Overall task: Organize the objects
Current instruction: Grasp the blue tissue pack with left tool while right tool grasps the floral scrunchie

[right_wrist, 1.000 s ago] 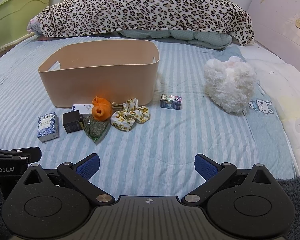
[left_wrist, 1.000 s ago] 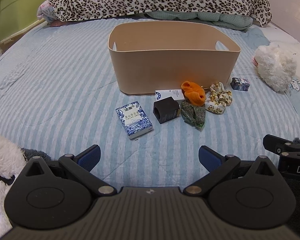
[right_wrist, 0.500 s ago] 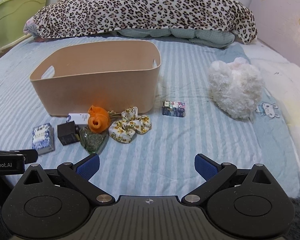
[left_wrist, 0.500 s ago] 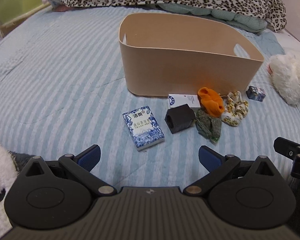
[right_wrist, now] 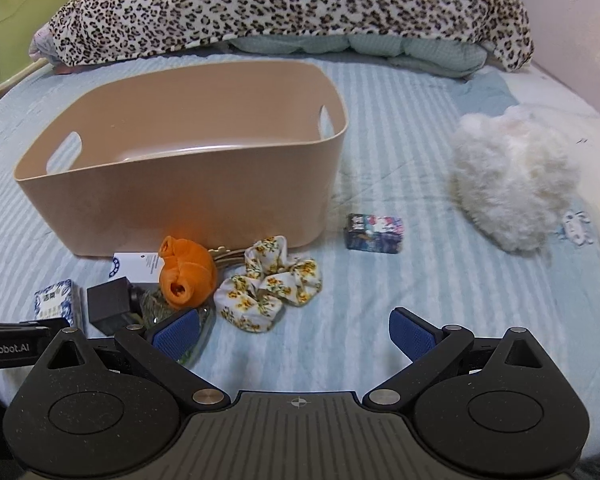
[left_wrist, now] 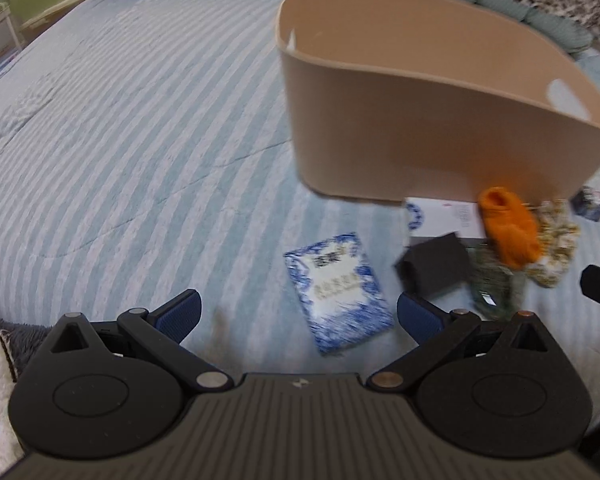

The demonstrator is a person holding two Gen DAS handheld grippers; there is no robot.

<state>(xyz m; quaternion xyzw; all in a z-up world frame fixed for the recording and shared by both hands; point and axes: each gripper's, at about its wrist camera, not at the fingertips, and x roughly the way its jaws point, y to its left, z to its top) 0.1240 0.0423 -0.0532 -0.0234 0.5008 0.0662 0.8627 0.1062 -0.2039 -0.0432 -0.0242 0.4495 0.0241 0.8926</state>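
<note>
My left tool (left_wrist: 298, 314) is spread wide with nothing between its blue pads, and it hangs just above the striped bed (left_wrist: 140, 120). Right ahead of it, almost between the fingertips, lies a flat blue-and-white tissue pack (left_wrist: 338, 292) with a porcelain-style pattern, lying at a slant. Just past the right fingertip sits a small black box (left_wrist: 436, 266), matte and cube-like. Beyond that are a white card (left_wrist: 440, 216) with blue print, an orange rolled sock (left_wrist: 508, 232) and a dark green packet (left_wrist: 492, 288), blurred in this view. The beige tub (left_wrist: 420, 120), tall-walled with handle cut-outs, stands ahead and to the right.

My right tool (right_wrist: 294, 330) is also opened wide and grips nothing. Ahead of its left fingertip lies a white scrunchie (right_wrist: 268, 284) printed with yellow flowers, crumpled in loops. The sock lies left of that, touching the green packet, which reaches under my left fingertip. Further ahead and slightly right sits a small dark printed box (right_wrist: 374, 234) on its side. Well off to the right is a fluffy white plush toy (right_wrist: 512, 188). A leopard-print blanket (right_wrist: 292, 4) is heaped at the far end of the bed.
</note>
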